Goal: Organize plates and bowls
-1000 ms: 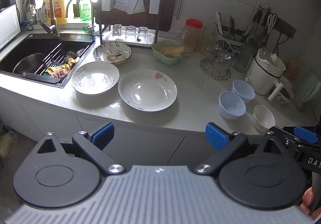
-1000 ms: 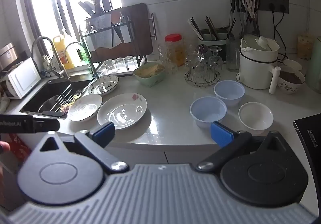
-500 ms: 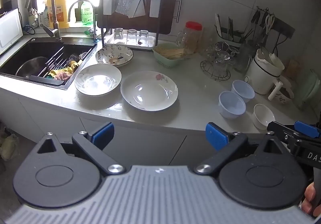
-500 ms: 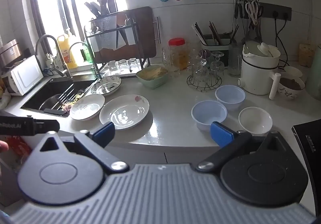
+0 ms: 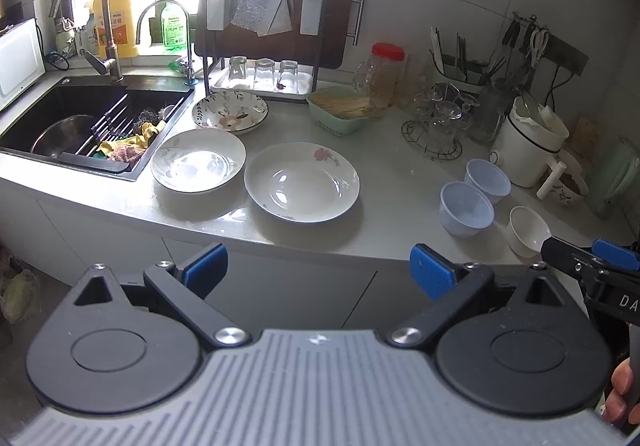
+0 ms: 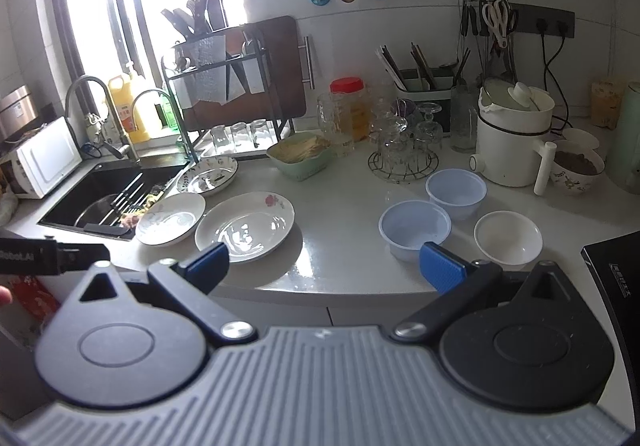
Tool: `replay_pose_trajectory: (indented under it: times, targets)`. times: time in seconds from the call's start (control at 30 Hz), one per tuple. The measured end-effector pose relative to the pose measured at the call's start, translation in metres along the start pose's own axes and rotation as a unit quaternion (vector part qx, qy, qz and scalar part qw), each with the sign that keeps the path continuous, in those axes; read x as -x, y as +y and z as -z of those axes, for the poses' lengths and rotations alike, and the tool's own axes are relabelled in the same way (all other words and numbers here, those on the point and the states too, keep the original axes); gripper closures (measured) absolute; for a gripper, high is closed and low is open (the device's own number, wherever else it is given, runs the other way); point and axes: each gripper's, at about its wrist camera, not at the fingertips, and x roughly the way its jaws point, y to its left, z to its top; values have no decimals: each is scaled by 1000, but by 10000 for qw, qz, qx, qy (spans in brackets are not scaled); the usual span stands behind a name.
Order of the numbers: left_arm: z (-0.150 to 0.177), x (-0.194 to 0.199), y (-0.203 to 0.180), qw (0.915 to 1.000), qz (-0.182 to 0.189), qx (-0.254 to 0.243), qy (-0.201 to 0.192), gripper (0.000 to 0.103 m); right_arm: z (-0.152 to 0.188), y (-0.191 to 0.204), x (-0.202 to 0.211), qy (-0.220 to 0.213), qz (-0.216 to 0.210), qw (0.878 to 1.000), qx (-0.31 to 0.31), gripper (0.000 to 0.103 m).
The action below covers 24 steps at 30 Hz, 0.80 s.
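Observation:
Three plates lie on the white counter: a flowered plate, a dark-rimmed plate left of it, and a leaf-patterned plate behind. Two pale blue bowls and a small white bowl stand at the right. My left gripper is open and empty, held off the counter's front edge. My right gripper is open and empty, also short of the counter.
A black sink with a steel bowl and rags is at the left. A dish rack with glasses, a green basket, a jar, a glass stand and a white pot line the back.
Both grippers have drawn back slightly and risen, so the counter sits lower and farther in view. Nothing on the counter has moved.

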Motion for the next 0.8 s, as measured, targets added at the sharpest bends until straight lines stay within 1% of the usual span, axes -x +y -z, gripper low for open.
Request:
replay_pose_trajectory:
  times: [0.33, 0.43, 0.8]
  targets:
    - [4, -3, 0, 10000, 21, -77, -8, 4, -3, 1, -1, -49, 23, 10000, -78, 0]
    - [2, -2, -1, 10000, 18, -77, -29, 4, -4, 2, 1, -115, 35, 9999, 15, 0]
    - [7, 0, 1, 10000, 0, 8, 8, 4, -8, 0, 1, -74, -29, 10000, 21, 0]
